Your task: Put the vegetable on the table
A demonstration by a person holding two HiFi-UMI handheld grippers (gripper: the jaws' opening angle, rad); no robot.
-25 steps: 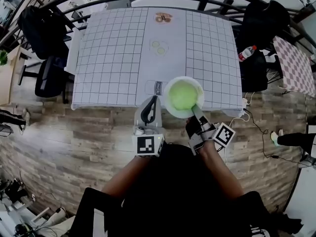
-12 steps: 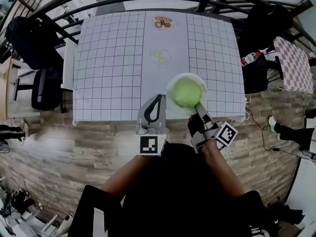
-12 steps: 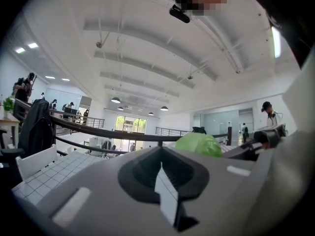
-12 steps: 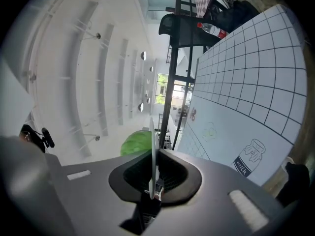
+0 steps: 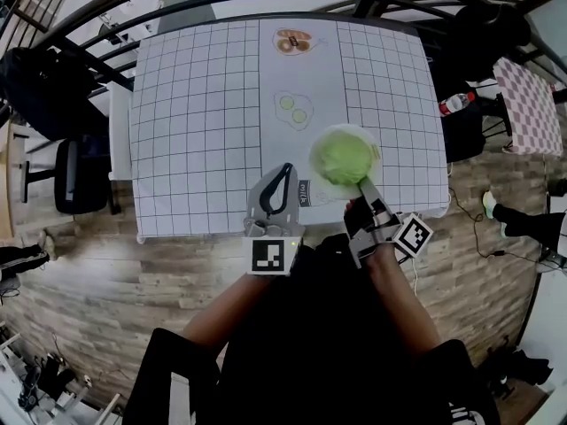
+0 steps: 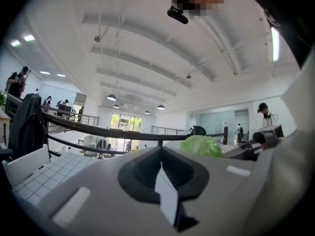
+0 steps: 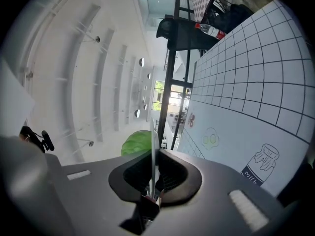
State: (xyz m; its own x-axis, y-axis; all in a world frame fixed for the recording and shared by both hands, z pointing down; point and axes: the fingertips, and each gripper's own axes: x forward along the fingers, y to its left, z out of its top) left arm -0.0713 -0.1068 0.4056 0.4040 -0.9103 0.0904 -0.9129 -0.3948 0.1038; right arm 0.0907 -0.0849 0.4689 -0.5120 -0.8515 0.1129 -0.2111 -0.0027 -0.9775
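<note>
1. At the far left, a black chair (image 5: 78, 177) stands on the wood floor (image 5: 106, 282) beside the table (image 5: 195, 113).
2. The table has a white cloth with a grid of dark lines. A plain strip with no grid runs down its middle.
3. The left gripper (image 5: 283, 171) reaches over the near edge of the table. Its jaws are pressed together at the tips. In the left gripper view a small white piece (image 6: 166, 196) shows where they meet. It is not clear what that piece is. The marker cube (image 5: 271, 257) sits at the back of this gripper, close to the person's arm.
4. The milk drawing (image 5: 304, 193) is on the plain strip, just right of the left gripper. Farther up the strip is a drawing of two round spots (image 5: 294, 110). One more drawing (image 5: 292, 41) is at the far end.
5. The white plate (image 5: 330, 186) is over the near part of the table, just right of the milk drawing. The vegetable (image 5: 344, 158) is green and leafy, and it lies on the plate. It is not clear if the plate rests on the cloth or hangs just above it.
6. The right gripper (image 5: 363, 184) pinches the near rim of the plate. In the right gripper view the rim is a thin white line between the jaws, with the vegetable behind it.
7. Right of the table is a bottle (image 5: 455, 104) with some red on it. A checked cloth (image 5: 530, 104) is farther right.
</note>
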